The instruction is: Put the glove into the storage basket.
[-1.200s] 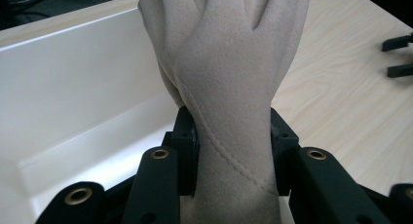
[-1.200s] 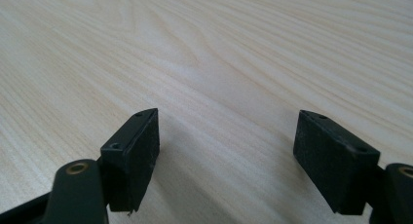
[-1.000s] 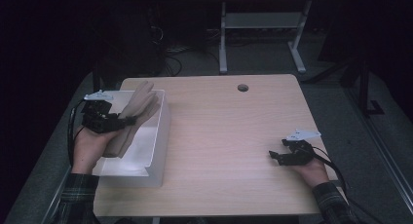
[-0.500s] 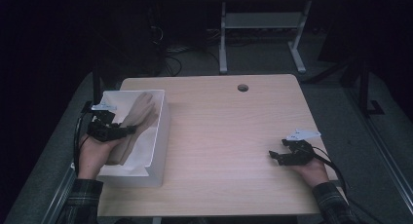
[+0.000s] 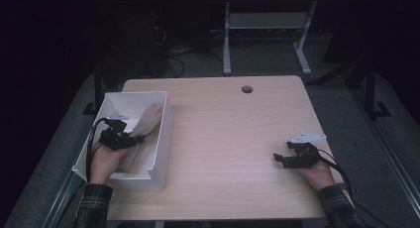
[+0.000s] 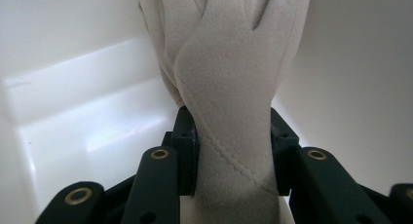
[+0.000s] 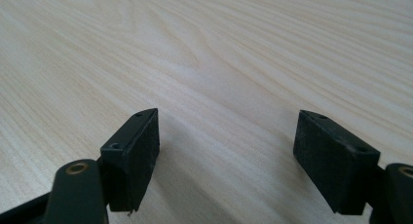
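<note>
left tongs (image 6: 229, 151) hiding glove (image 6: 229, 63) cuff

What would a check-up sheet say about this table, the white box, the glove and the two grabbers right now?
Surface: light wooden table, with a round grommet hole near its far edge.
Job's things: a beige glove reaching down inside the white box, which stands at the table's left edge.
Clutter: nothing seen.
Grippers: left gripper clamped on the glove's cuff, inside the box; right gripper low over the bare table near its right edge, jaws wide apart with nothing between them.
Cables: a black cable loops from the left gripper; another trails from the right gripper.
Surroundings: dark room, grey floor, a metal table frame and loose cords behind.
</note>
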A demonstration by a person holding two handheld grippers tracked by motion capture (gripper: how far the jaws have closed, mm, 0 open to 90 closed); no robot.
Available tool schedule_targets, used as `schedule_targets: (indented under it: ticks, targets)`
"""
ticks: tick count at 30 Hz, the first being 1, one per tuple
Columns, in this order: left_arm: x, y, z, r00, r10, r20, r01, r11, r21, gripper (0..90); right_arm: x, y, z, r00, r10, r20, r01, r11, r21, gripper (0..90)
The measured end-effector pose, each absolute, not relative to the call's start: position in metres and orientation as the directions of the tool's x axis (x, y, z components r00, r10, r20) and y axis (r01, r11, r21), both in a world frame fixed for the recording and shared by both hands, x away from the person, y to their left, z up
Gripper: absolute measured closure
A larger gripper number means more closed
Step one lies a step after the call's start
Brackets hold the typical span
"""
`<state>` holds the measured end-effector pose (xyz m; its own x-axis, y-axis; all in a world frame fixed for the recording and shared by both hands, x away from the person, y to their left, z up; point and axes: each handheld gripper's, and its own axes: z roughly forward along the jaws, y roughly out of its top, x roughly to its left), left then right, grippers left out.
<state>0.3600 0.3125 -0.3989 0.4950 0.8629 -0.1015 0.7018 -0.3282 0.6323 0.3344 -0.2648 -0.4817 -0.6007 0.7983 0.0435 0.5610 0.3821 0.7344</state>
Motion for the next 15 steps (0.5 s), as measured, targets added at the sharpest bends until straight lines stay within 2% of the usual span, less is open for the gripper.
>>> schedule_targets:
  ticks: [15]
  targets:
    - [0.367,0.305,-0.422,0.523,0.847,-0.094,0.73,-0.389,0.562,63.3,0.335,-0.265,-0.482,-0.604,0.796,0.038,0.554,0.386,0.738,24.5]
